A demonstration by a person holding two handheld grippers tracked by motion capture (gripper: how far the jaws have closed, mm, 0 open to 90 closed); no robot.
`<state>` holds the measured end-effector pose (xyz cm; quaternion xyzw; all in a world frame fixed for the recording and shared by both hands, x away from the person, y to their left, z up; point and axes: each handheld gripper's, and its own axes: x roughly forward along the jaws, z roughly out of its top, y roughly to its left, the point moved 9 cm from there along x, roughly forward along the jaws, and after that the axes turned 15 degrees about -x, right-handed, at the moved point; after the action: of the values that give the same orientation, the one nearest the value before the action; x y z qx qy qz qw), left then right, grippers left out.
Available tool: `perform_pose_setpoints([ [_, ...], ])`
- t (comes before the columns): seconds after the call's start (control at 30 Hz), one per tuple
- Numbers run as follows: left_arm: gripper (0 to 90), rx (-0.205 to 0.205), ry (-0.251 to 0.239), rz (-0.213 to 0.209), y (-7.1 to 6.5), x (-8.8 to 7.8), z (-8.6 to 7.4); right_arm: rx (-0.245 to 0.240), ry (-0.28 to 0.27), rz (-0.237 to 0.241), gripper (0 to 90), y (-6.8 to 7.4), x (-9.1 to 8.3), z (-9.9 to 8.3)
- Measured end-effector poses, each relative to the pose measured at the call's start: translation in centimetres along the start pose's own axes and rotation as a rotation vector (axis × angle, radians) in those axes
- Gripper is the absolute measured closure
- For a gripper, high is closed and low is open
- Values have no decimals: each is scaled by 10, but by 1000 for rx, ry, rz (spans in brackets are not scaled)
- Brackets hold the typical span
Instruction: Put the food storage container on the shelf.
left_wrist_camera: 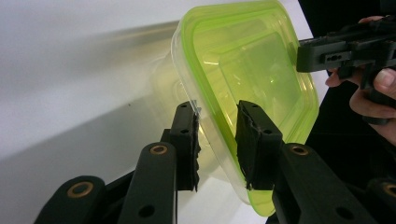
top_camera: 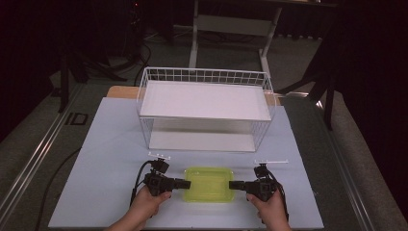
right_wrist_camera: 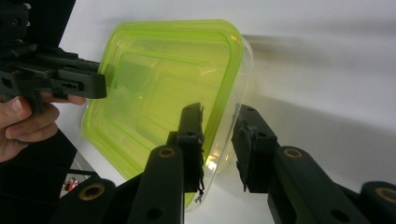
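Note:
A clear container with a yellow-green lid (top_camera: 209,185) lies flat on the table near its front edge. My left gripper (top_camera: 187,183) points at its left end and my right gripper (top_camera: 231,184) at its right end, both held level. In the left gripper view my left gripper (left_wrist_camera: 215,116) stands open, its jaws straddling the lid's rim (left_wrist_camera: 243,60) with small gaps beside the pads. My right gripper (right_wrist_camera: 219,116) is likewise open around the opposite rim (right_wrist_camera: 159,79). Each view shows the other gripper at the far end.
A white wire basket (top_camera: 204,77) with an upper shelf and a lower shelf stands behind the container at mid table. The pale table top (top_camera: 110,159) has bare room left and right of it. Dark floor, cables and a desk frame lie beyond.

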<state>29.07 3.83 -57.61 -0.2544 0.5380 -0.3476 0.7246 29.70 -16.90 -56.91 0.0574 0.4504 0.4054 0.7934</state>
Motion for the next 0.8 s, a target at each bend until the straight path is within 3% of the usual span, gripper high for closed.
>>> perform_pose_setpoints([
  [0.17, 723, 1, -16, 8, -3, -1, -3, -34, 2, -14, 734, 4, -1, -4],
  [0.47, 780, -11, -20, 28, -10, -8, -9, -11, -19, 26, 784, 12, -6, -10],
  [0.8, 814, -3, -50, 41, -16, -16, -1, -48, -55, -16, 804, 17, -10, -1],
])
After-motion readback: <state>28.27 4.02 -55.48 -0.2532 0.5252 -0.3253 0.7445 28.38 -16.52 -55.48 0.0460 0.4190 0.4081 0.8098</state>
